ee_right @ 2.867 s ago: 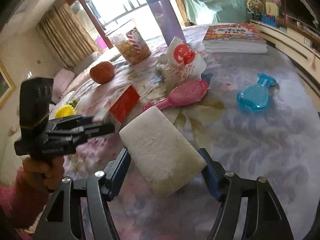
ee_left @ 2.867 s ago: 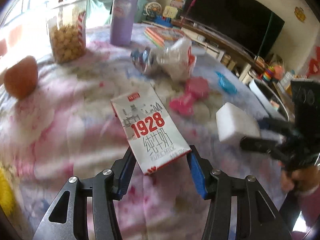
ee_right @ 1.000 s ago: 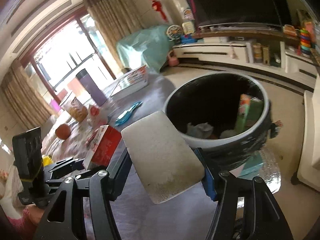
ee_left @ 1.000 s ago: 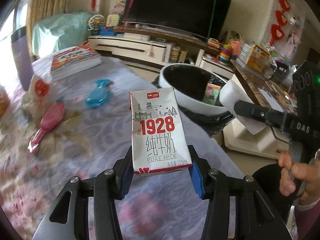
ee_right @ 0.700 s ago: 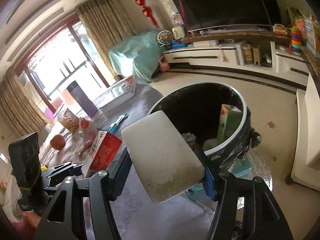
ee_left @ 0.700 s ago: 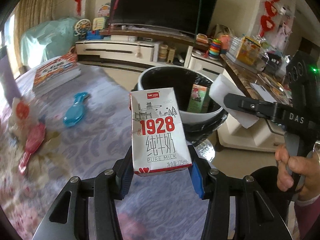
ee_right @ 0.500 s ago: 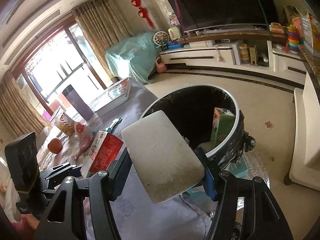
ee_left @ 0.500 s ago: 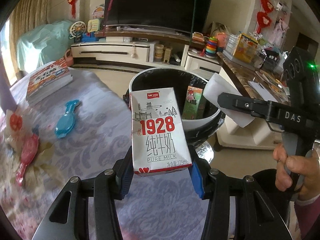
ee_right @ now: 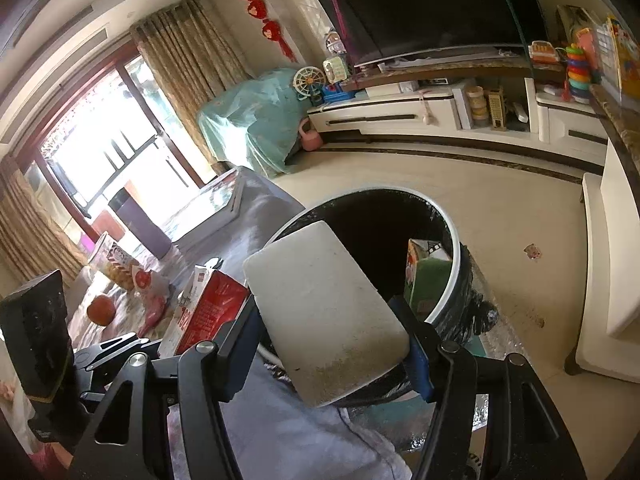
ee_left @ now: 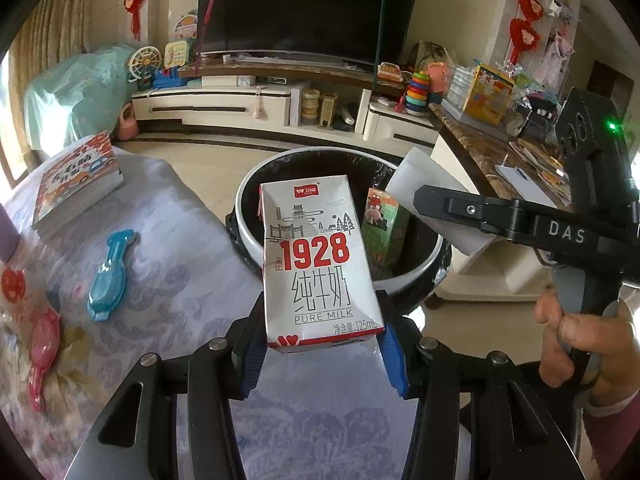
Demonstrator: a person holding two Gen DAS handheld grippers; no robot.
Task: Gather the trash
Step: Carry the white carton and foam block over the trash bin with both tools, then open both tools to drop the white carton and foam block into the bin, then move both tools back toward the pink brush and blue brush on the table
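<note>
The left gripper (ee_left: 322, 340) is squeezing the milk carton (ee_left: 318, 260). The right gripper (ee_right: 332, 344) is squeezing a white foam block (ee_right: 324, 312). Both are hanging near the trash bin (ee_left: 416, 270). Best to get right over its hole before letting go.

Your left gripper (ee_left: 322, 350) tilts downward, its blue pads pressed on a milk carton (ee_left: 318, 262). Your right gripper (ee_right: 334, 346) tilts likewise, clamping a white foam block (ee_right: 324, 312); your right hand (ee_left: 576, 344) wraps its handle.
</note>
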